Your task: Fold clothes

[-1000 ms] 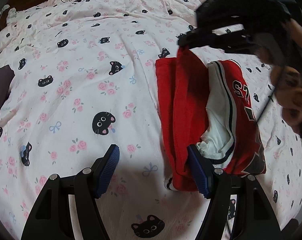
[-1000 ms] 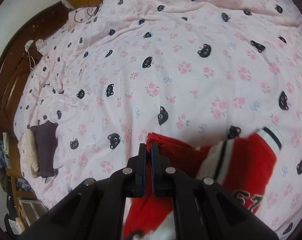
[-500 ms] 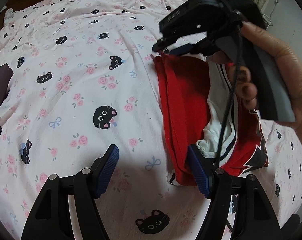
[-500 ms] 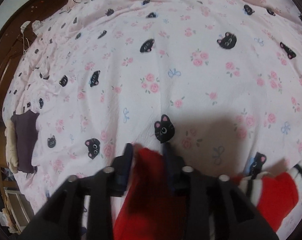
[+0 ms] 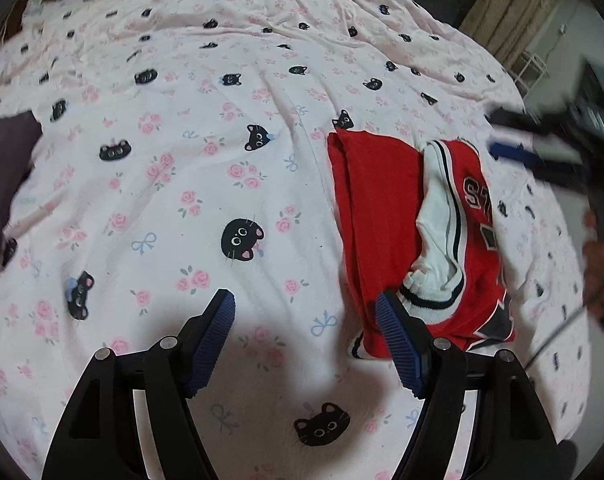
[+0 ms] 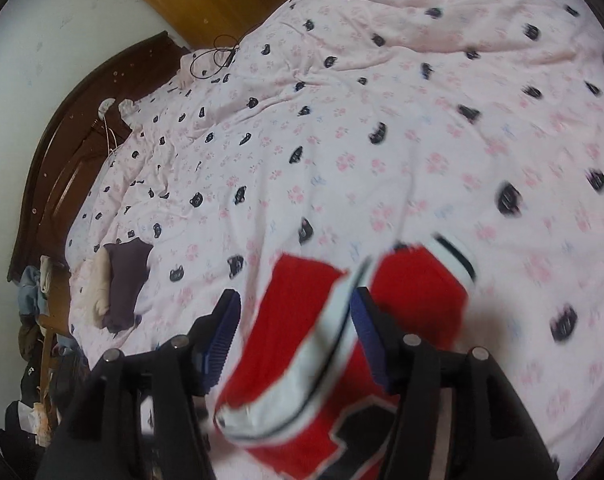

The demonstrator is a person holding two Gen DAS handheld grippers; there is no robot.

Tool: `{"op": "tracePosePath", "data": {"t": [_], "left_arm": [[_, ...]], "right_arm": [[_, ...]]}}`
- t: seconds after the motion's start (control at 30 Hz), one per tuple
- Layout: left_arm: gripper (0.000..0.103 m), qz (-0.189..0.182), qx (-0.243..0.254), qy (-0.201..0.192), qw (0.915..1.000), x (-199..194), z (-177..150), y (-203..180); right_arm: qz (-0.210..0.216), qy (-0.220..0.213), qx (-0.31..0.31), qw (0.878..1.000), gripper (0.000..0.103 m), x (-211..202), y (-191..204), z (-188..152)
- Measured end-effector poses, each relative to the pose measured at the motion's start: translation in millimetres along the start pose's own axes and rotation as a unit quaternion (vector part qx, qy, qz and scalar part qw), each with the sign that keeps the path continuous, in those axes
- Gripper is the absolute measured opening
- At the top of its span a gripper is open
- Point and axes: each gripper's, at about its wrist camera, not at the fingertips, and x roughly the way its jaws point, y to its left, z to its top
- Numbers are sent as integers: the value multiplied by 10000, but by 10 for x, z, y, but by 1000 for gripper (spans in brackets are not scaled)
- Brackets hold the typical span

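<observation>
Your right gripper (image 6: 295,334) no longer pinches the red jersey (image 5: 386,216): a second ago its jaws were clamped on the folded red edge, and now they are opening, with the fabric lying loose under them and no pad pressing on it. You pull that gripper off the garment, so in the left wrist view it sits blurred at the right edge (image 5: 542,156) instead of over the jersey's far end. The folded jersey now lies flat on the bedsheet (image 5: 205,184).
</observation>
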Motion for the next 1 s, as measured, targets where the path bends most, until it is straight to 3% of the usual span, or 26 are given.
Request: {"op": "tracePosePath", "data": {"t": [0.1, 0.2, 0.3, 0.53, 0.8, 1.0], "left_arm": [[68, -454, -548, 339, 9969, 111, 33, 135], [68, -1452, -1252, 644, 9793, 205, 40, 286], [68, -1924, -1501, 722, 9671, 221, 53, 331], [68, -2107, -1289, 948, 9644, 300, 90, 172], [69, -2110, -1198, 1071, 9642, 519, 103, 19], [73, -2389, -1307, 1037, 9566, 660, 186, 35]], "right_arm": [[112, -95, 311, 9994, 60, -209, -203, -320], [250, -188, 678, 9972, 62, -387, -422, -650], [382, -210, 1030, 9937, 62, -438, -624, -902], [700, -183, 1762, 9817, 63, -332, -998, -1306], [935, -106, 1853, 9782, 63, -166, -1009, -1414], [1097, -42, 1938, 9749, 63, -52, -1039, -1433]]}}
